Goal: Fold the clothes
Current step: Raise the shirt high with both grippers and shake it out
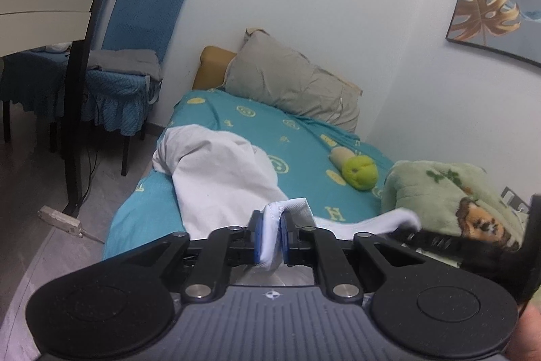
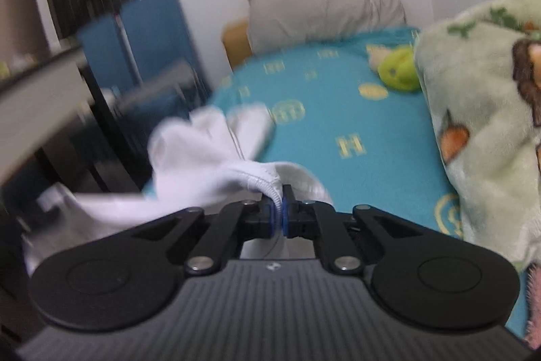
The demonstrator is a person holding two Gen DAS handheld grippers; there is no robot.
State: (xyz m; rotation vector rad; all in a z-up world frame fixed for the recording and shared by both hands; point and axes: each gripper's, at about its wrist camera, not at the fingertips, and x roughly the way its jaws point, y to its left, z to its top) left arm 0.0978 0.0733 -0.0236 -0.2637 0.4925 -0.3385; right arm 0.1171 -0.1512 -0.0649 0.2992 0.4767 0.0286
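1. Teal patterned bed sheet (image 1: 304, 137) fills the ground ahead of both tools; closest in, the left hand-held gripper (image 1: 270, 235) is clamped on a bunched hem of the white cotton garment (image 1: 219, 171), the fabric wedged between its blue pads.
2. Just as near in its own view, the right hand-held gripper (image 2: 279, 213) is pinched narrow on a stitched edge of the same white cotton garment (image 2: 203, 151), which trails off to its left.
3. Beyond the left tool's tips the garment lies crumpled on the bed, spreading toward the bed's left edge, where part of it seems to overhang.
4. Risk: the right view is motion-blurred, so the cloth is probably being swung; a thin pinch on a hem could slip out.
5. Risk: the overhanging part could drag the garment to the floor if either grip loosens.
6. Farther right, the green plush blanket (image 2: 480, 110) and green stuffed toy (image 1: 358, 173) crowd the laying space; a spread garment may land on them and fold unevenly.
7. Farthest, a grey pillow (image 1: 290, 83) leans at the wall.
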